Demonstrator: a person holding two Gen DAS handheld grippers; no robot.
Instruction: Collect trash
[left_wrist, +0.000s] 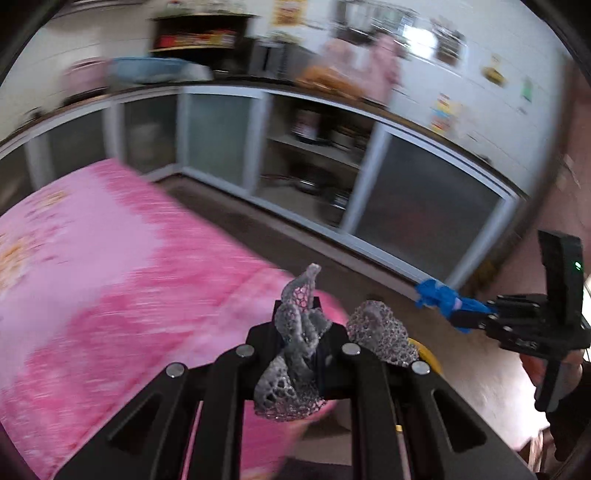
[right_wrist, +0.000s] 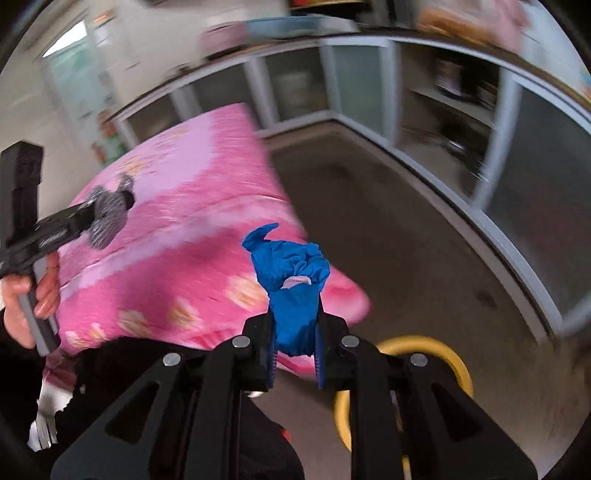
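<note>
Grey mesh clamped in left tongs, blue wad in right tongs

A grey, honeycomb-patterned foam net and a bright blue glove hang beside the pink cloth, which bears pale lilac bands and orange flowers, with a yellow ring just beyond it.

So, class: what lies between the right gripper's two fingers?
A crumpled blue glove is pinched between the right gripper's fingers, seen best in the right wrist view.
</note>
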